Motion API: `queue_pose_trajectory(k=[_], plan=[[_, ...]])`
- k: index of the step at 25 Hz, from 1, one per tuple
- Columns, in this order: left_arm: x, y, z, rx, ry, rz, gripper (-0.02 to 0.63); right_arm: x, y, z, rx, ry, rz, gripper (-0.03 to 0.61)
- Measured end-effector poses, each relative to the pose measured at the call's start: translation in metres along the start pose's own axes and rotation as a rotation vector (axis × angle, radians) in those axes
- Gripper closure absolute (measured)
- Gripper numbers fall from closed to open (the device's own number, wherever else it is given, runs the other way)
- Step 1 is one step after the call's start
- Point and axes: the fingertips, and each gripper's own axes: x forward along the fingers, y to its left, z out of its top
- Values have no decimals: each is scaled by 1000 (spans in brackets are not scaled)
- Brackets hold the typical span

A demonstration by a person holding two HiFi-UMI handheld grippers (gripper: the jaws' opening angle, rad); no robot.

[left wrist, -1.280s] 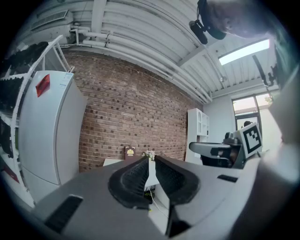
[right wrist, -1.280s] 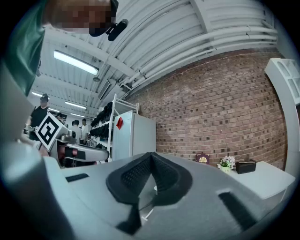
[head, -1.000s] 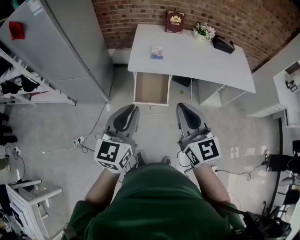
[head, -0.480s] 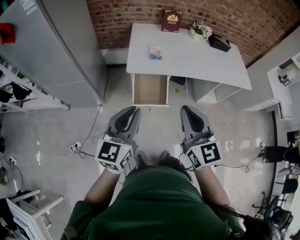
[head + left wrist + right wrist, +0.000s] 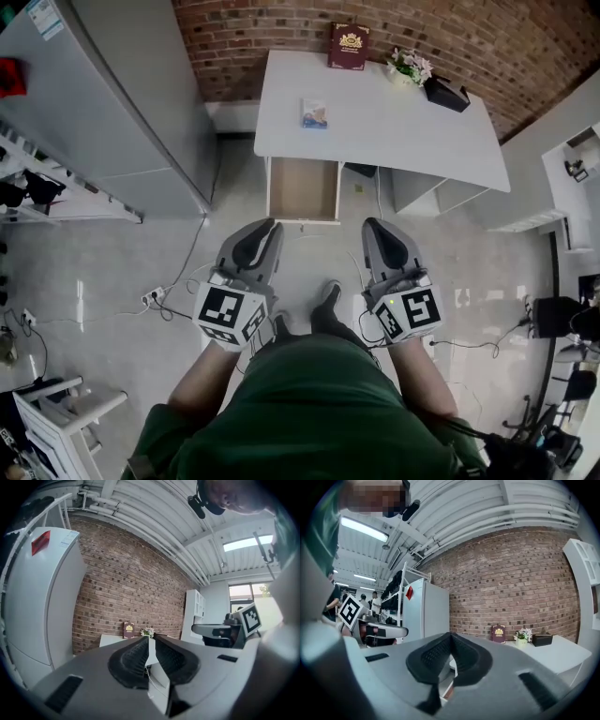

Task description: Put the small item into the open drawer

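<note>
The small item, a blue-and-white packet [image 5: 314, 113], lies on the white desk [image 5: 394, 127] near its left front edge. Right below it the open drawer [image 5: 303, 188] sticks out, its brown bottom bare. Both grippers hang over the floor in front of the drawer, well short of the desk. My left gripper [image 5: 271, 225] [image 5: 151, 639] is shut with nothing in it. My right gripper [image 5: 373, 225] [image 5: 450, 634] is shut and empty too, its tips touching. Neither gripper view shows the packet.
A maroon book [image 5: 348, 45], a small flower pot [image 5: 409, 66] and a black box [image 5: 446, 92] stand at the desk's back by the brick wall. A tall grey cabinet [image 5: 131, 94] stands left of the desk. Cables [image 5: 178, 272] run over the floor.
Both grippers have sunk slightly in the head view and stay shut. One of the person's shoes has come forward between them.
</note>
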Motion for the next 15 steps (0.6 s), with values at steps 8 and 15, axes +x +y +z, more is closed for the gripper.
queue_pose_trajectory(k=[8,15], plan=[[64,-7,8,35,21,67,574,24,-70,-2,63,-23,55,575],[122,-28,7,45,56,124,574,38,-137,-13,121,-13,111,575]])
